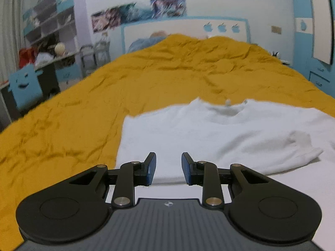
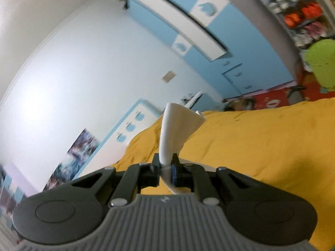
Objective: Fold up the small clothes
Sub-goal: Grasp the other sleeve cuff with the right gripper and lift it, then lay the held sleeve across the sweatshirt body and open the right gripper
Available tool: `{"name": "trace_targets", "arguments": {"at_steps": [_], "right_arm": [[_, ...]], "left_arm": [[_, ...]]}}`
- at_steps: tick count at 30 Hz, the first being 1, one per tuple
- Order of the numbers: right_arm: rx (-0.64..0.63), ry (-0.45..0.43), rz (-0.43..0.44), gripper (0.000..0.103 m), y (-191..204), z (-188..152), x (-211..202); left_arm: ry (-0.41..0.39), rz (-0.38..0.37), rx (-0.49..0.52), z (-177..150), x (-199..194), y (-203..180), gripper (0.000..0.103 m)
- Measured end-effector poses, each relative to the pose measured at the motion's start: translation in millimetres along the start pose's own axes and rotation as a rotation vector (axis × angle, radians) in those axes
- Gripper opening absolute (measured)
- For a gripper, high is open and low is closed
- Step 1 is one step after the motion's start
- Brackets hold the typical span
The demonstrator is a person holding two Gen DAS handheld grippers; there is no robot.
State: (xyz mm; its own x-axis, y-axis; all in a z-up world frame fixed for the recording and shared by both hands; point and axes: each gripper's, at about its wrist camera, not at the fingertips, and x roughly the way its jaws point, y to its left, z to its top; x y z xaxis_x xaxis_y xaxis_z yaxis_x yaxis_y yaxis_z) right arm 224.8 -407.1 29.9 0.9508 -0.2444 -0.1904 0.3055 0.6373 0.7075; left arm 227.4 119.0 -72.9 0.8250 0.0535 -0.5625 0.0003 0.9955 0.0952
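Note:
A white long-sleeved top [image 1: 209, 133] lies flat on the mustard-yellow bedspread [image 1: 104, 96], collar toward the headboard, with one sleeve folded across its body at the right. My left gripper [image 1: 168, 167] is open and empty, low over the top's near left part. My right gripper [image 2: 166, 169] is shut on a strip of the white top [image 2: 178, 129], which stands up between the fingers. This view is tilted, with the yellow bedspread [image 2: 261, 146] behind the cloth.
A white and blue headboard [image 1: 188, 29] stands at the far end of the bed. A desk with shelves and a blue chair [image 1: 25, 85] are to the left. Blue cupboards [image 2: 240, 77] and a green plush [image 2: 322, 62] are to the right.

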Motion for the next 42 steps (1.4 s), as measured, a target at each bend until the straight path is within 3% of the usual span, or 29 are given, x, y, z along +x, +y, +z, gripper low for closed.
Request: {"name": "trace_targets", "arguments": {"at_steps": [5, 12, 20, 26, 27, 29, 30, 31, 32, 36, 39, 42], "right_arm": [[-0.169, 0.067, 0.08, 0.005, 83, -39, 26], [-0.353, 0.194, 0.196, 0.005, 180, -139, 53], [-0.514, 0.372, 0.278, 0.005, 230, -271, 76], [-0.676, 0.499, 0.325, 0.005, 243, -354, 80], [-0.702, 0.516, 0.333, 0.007, 245, -366, 80], [-0.748, 0.567, 0.355, 0.023, 249, -391, 79], [-0.762, 0.6, 0.366, 0.047, 249, -400, 79], [-0.774, 0.643, 0.384, 0.067, 248, -405, 79], [-0.782, 0.665, 0.4, 0.072, 249, -409, 77], [-0.783, 0.696, 0.486, 0.08, 251, -408, 65], [-0.704, 0.664, 0.529, 0.08, 235, -370, 52], [-0.677, 0.601, 0.512, 0.078, 211, -314, 43]], "left_arm": [[0.052, -0.017, -0.011, -6, 11, 14, 0.034], [0.008, 0.011, -0.131, 7, -2, 69, 0.034], [0.043, 0.09, -0.319, 14, 3, 129, 0.034], [0.035, 0.082, -0.349, 16, 0, 136, 0.034], [0.034, 0.08, -0.345, 16, 0, 136, 0.034], [0.034, 0.077, -0.337, 16, 0, 133, 0.034], [0.033, 0.077, -0.334, 16, 0, 133, 0.034], [0.032, 0.077, -0.333, 16, -1, 134, 0.034], [0.029, 0.076, -0.334, 16, -1, 135, 0.034], [0.019, 0.068, -0.345, 17, -3, 137, 0.034], [0.017, 0.05, -0.341, 16, -2, 134, 0.034], [0.016, 0.038, -0.317, 14, 0, 127, 0.034]]}}
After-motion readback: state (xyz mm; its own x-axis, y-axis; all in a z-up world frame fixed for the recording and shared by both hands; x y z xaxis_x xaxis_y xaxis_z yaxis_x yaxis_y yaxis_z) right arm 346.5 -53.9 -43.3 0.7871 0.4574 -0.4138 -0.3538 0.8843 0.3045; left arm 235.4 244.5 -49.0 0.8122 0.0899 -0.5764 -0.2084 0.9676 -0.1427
